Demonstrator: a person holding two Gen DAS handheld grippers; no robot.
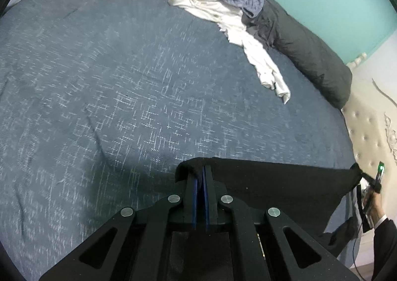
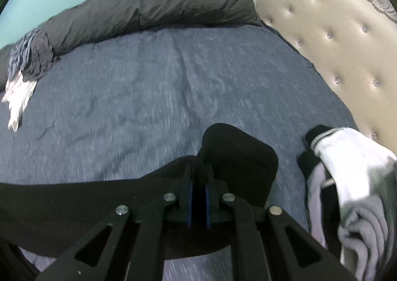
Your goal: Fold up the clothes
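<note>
You have the black garment (image 1: 273, 181) pinched at two corners, left gripper (image 1: 201, 174) and right gripper (image 2: 198, 176) with jaws closed on cloth, stretching its edge taut above the bed (image 1: 124, 94) near the headboard (image 2: 322, 45) edge, so it can hang flat.

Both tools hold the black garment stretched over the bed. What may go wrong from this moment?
1. The left tool and right tool each pinch only a small bit of the black garment; a tug might pull it free.
2. The grey-and-white clothing lies close beside the right tool, so the black garment may land on it.
</note>
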